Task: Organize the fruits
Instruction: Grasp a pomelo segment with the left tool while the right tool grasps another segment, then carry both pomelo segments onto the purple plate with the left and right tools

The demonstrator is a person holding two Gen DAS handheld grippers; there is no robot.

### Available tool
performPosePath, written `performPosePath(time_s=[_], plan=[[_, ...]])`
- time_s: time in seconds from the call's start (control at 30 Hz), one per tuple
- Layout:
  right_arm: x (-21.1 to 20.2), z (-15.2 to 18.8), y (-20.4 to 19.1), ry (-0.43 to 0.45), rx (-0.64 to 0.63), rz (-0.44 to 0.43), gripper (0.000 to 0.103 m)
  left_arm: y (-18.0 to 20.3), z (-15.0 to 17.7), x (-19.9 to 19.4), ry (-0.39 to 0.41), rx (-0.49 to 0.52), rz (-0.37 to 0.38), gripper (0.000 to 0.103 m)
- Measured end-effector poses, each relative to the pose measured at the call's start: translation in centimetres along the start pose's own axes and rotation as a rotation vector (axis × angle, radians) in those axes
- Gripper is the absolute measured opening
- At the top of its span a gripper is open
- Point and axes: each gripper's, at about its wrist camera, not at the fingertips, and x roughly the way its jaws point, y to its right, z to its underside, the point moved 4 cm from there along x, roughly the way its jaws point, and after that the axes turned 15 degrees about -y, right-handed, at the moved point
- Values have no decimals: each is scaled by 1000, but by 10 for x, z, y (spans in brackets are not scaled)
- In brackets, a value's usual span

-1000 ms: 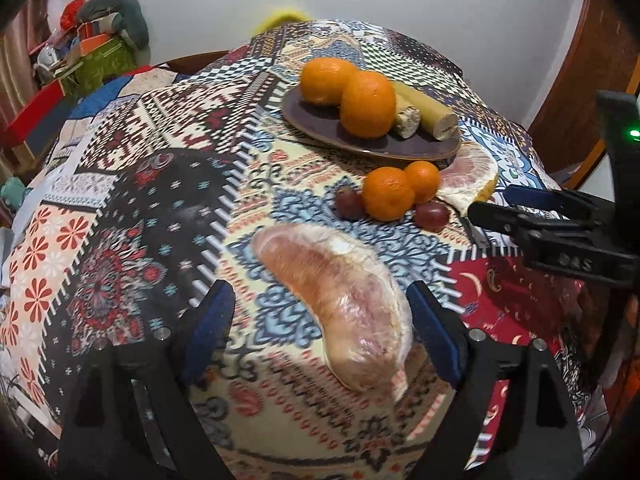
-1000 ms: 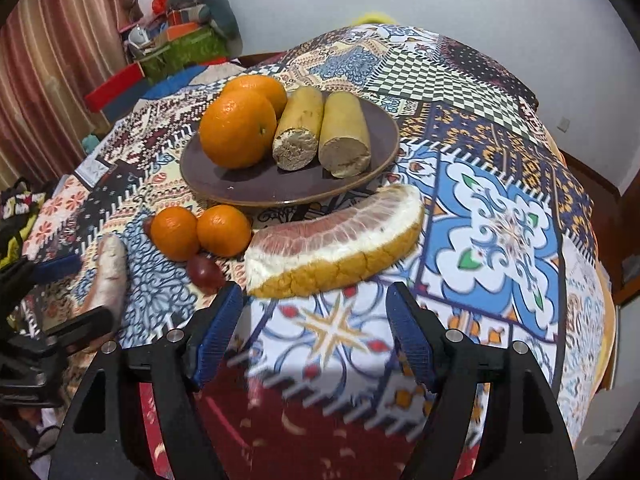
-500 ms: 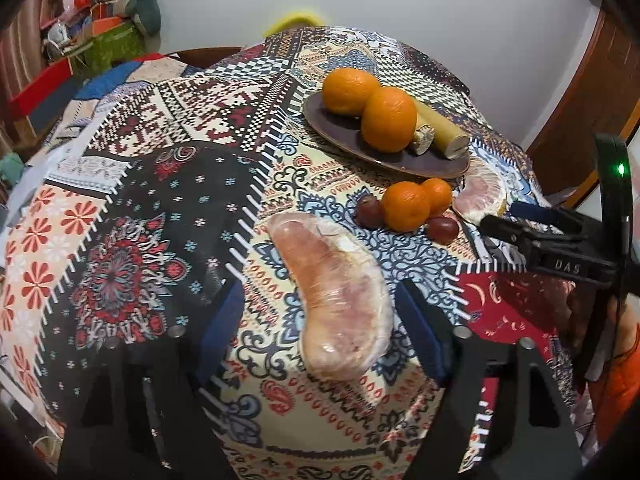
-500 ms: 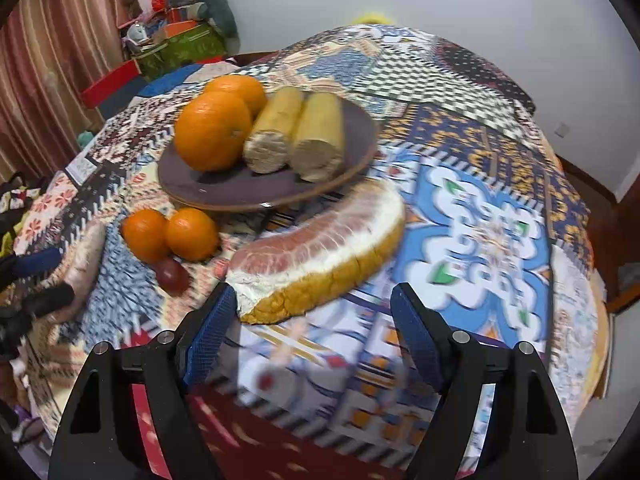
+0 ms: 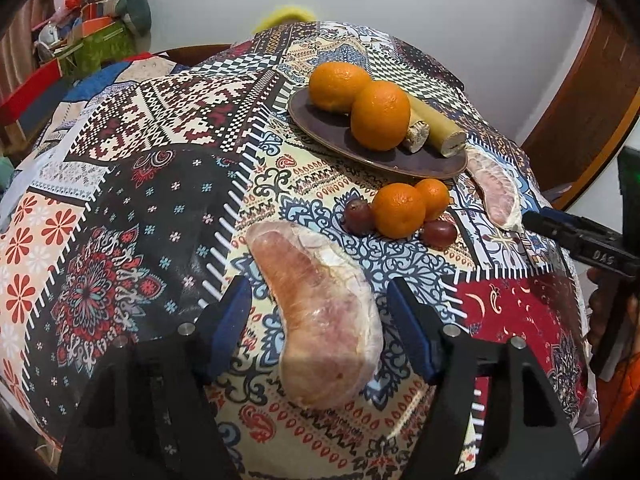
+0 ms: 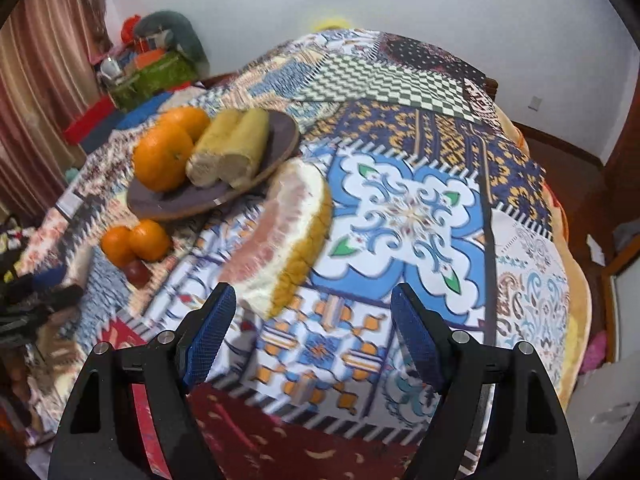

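A patchwork-clothed table (image 5: 168, 184) by white walls carries two pomelo wedges (image 5: 320, 312), four oranges (image 5: 380, 120), two grapes (image 5: 356, 216); both grippers (image 5: 318, 328) gape, released.

Home room: patchwork tablecloth (image 6: 416, 208), striped curtain (image 6: 44, 92), cluttered shelf (image 5: 84, 40).

Glossy plastic-wrapped pomelo segment (image 5: 320, 320); matt patterned cloth (image 5: 160, 200).
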Motion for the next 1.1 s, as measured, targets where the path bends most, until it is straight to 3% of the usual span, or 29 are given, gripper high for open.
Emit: performPosePath(time_s=[0.07,0.17,0.47,0.57,0.63,0.7,0.83,1.1], plan=[[0,-8,-5,13,2,0,77,1,-2,2,1,-4,-3,66],[7,-24,-11,17,9,-4,77,1,-4,2,3,-12,-10,53],[41,-45,-14,-36,3,49,77,-4,-11,4,8,-16,25,52],[44,-46,-13,-37,-25,84,64,-5,-16,6,11,-22,28,50],[43,-44,-10,-32,-33,66,61,-5,-20,6,13,-30,36,48],[40,-41,-10,-27,-45,64,51,-7,-23,6,14,-40,47,47],[35,-36,-11,-14,-58,72,49,-7,-24,3,18,-42,54,44],[18,-23,-7,15,-47,36,48,-3,-27,-15,47,-26,59,25]])
